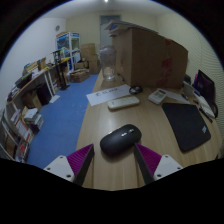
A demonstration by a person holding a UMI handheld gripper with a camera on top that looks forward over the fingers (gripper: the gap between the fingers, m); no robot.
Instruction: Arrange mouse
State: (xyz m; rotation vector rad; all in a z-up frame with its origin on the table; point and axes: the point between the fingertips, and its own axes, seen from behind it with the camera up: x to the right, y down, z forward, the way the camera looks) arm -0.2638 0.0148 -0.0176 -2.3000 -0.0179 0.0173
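Observation:
A black computer mouse (120, 139) lies on the wooden desk (150, 128), just ahead of my gripper (113, 160), in line with the gap between its fingers. The fingers, with purple pads (78, 160), stand wide apart, one at each side of the mouse's near end, with a gap at both sides. A black mouse mat (188, 125) lies on the desk to the right of the mouse.
A white keyboard (124, 102) and white papers (108, 95) lie further along the desk. A large cardboard box (150, 55) stands at the far end. A laptop (205, 88) is at the right. Blue floor (60, 120) and cluttered shelves (25, 100) lie to the left.

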